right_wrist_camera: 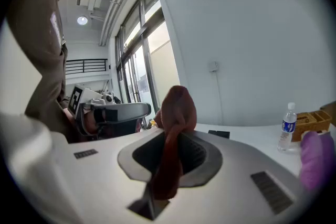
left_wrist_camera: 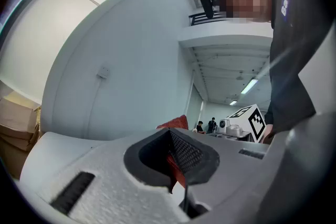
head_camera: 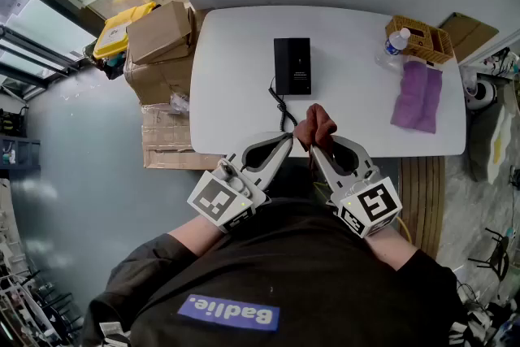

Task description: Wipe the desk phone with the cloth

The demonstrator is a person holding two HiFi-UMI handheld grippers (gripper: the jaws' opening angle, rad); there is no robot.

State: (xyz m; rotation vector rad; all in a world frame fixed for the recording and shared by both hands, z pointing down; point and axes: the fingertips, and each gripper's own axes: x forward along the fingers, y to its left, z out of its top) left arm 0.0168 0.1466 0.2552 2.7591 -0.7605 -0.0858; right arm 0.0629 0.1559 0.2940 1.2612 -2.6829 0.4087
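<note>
The black desk phone [head_camera: 292, 66] lies flat at the middle of the white table [head_camera: 349, 118], its coiled cord [head_camera: 282, 111] trailing toward the near edge. A reddish-brown cloth [head_camera: 315, 126] is bunched above that edge, well short of the phone. My left gripper [head_camera: 288, 140] is shut on one part of it, and a red strip shows between its jaws [left_wrist_camera: 176, 165]. My right gripper [head_camera: 314, 150] is shut on the cloth [right_wrist_camera: 176, 113] too, which stands up out of its jaws [right_wrist_camera: 168, 165]. The phone [right_wrist_camera: 218, 134] shows low and far in the right gripper view.
A purple cloth [head_camera: 418, 96] lies at the table's right end, beside a water bottle [head_camera: 394, 45] and a wooden basket [head_camera: 420, 39]. Cardboard boxes [head_camera: 162, 53] are stacked off the table's left edge. A person's dark-sleeved arms fill the near foreground.
</note>
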